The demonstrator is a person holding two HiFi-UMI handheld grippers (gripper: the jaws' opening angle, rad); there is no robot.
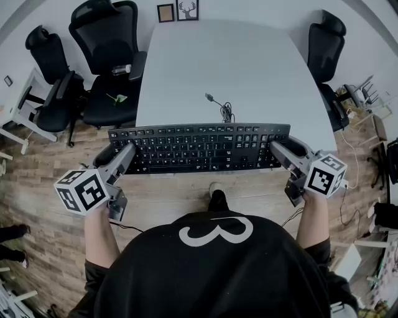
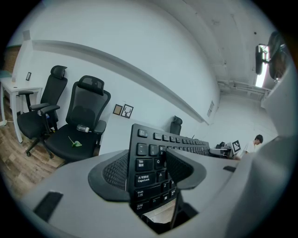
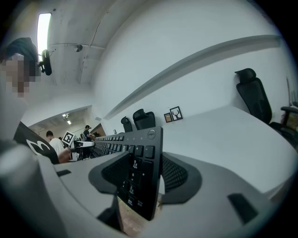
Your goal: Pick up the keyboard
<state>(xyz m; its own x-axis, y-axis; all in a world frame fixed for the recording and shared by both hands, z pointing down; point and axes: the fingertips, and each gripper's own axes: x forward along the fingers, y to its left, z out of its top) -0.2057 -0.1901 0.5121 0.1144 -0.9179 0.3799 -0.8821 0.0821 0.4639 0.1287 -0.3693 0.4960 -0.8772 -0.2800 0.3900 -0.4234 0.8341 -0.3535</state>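
A black full-size keyboard [image 1: 199,148] hangs level at the near edge of the white table [image 1: 224,62], one gripper at each end. My left gripper [image 1: 126,153] is clamped over its left end, and in the left gripper view the keyboard [image 2: 145,139] is pinched between both pads of the left gripper [image 2: 150,168]. My right gripper [image 1: 278,151] holds the right end the same way, and in the right gripper view the keyboard [image 3: 139,153] sits tight between the pads of the right gripper [image 3: 145,174]. Wooden floor shows under the keyboard. Its cable [image 1: 222,110] lies coiled on the table.
Black office chairs stand at the table's far left [image 1: 109,62], further left [image 1: 53,81] and on the right [image 1: 326,49]. Two small picture frames [image 1: 177,11] lean on the far wall. A white desk [image 1: 18,105] is at the left, and clutter with cables [image 1: 364,99] at the right.
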